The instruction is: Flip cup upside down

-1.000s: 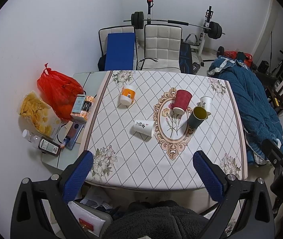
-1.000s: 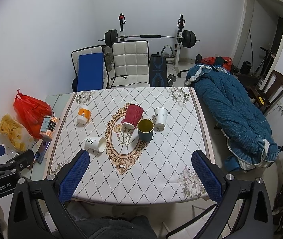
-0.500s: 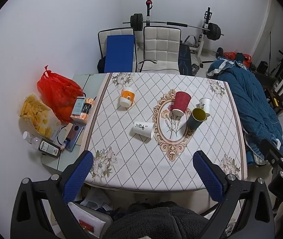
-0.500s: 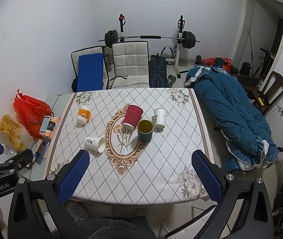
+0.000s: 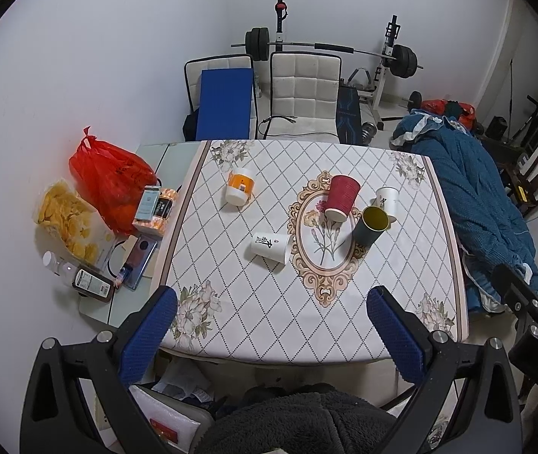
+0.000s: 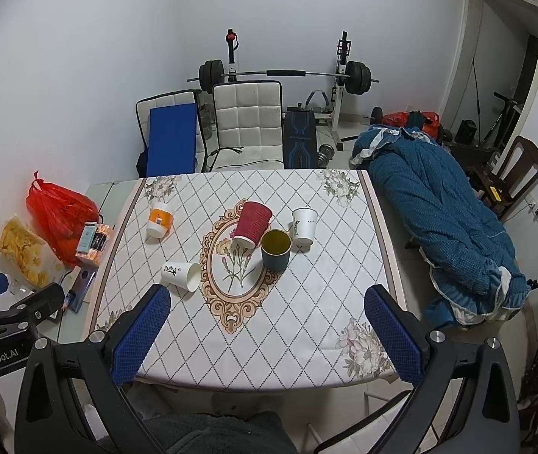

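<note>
Your left gripper jaws apart, above near tabletop edge, holding nothing; orange cup far left; white cup on side; red cup mouth-down; dark green cup upright, mouth open; small white cup behind; your right gripper jaws apart, empty

A red plastic bag sits left of the table, beside a packet of yellow chips. Behind the table stand 2 white chairs, the left chair holding a blue board, with a barbell rack at the wall. A blue quilt lies to the right.
</note>
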The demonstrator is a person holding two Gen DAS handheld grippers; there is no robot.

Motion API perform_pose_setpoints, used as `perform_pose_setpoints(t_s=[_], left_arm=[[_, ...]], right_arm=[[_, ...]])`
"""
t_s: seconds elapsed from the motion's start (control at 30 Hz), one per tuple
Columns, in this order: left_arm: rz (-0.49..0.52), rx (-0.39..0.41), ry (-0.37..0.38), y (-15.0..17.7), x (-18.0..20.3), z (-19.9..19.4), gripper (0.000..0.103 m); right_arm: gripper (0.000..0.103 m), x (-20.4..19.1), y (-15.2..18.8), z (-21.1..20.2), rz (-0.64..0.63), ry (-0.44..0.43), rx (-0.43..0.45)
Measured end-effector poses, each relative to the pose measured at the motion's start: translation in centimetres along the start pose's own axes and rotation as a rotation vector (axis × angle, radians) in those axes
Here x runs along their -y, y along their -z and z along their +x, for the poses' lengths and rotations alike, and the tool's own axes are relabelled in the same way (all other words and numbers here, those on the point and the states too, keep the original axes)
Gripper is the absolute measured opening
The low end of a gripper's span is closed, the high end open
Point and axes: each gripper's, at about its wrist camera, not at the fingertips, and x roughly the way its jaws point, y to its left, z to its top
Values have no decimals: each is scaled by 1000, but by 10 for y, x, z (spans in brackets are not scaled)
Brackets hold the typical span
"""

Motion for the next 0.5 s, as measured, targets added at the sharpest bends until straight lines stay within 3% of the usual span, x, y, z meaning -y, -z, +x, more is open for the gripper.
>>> perform_pose_setpoints(t_s=[0.5], left_arm=[[-2,1,1,4,5,-1,103]], right_arm=[[103,1,0,-1,1,-3,-3]])
